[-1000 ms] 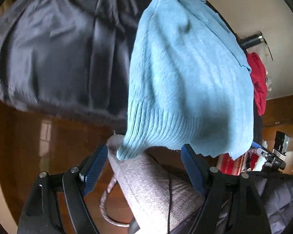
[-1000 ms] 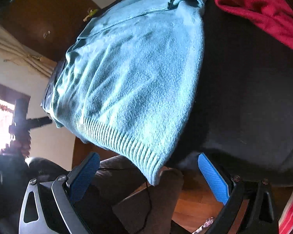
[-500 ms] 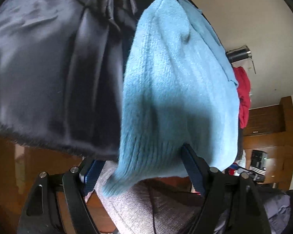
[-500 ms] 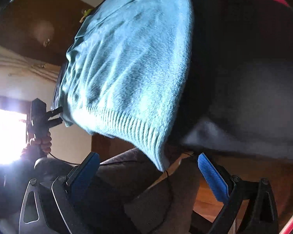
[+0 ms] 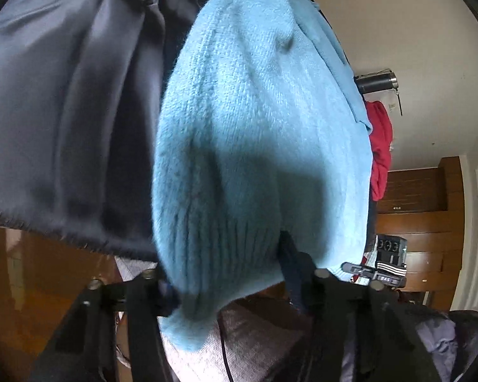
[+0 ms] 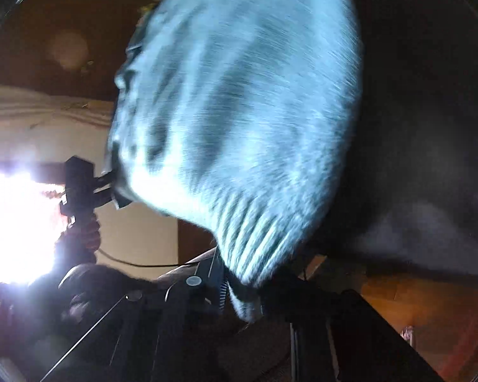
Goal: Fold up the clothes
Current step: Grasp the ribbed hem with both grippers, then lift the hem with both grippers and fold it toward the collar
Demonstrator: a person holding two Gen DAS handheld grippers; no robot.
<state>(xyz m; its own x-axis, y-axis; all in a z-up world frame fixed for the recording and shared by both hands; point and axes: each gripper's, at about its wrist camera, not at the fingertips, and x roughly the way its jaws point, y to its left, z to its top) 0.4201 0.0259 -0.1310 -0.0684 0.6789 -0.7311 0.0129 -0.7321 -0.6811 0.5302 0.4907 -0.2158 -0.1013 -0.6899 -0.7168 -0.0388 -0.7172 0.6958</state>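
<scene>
At the bottom centre of the left wrist view, the left gripper (image 5: pixel 229 283) has its two black fingers closed in on the ribbed hem of the light blue knitted sweater (image 5: pixel 258 133), the knit bunching between them and a corner of it hanging below toward the lower middle of the frame. In the right wrist view, which is blurred, the right gripper (image 6: pixel 242 289) at the bottom centre looks likewise pinched on the other hem corner of the same sweater (image 6: pixel 239 102), a small tuft of rib poking out beneath its fingers. Beyond the fingers, the sweater fills the middle of both frames, lying spread over a dark grey cloth-covered surface (image 5: pixel 63 102) that takes the upper left of the left view. Below it, at the lower centre, sits a grey woven fabric mass (image 5: pixel 248 334), and brown polished wooden flooring (image 5: pixel 22 273) shows at lower left. Farther off, at the right edge of the left view, a red garment (image 5: pixel 380 146) hangs beside a cream wall (image 5: pixel 414 31). The step in hand appears to be seizing both hem corners; the next move likely calls for lifting them together and carrying the hem up toward the collar, keeping the two corners level so the fold lands square.
</scene>
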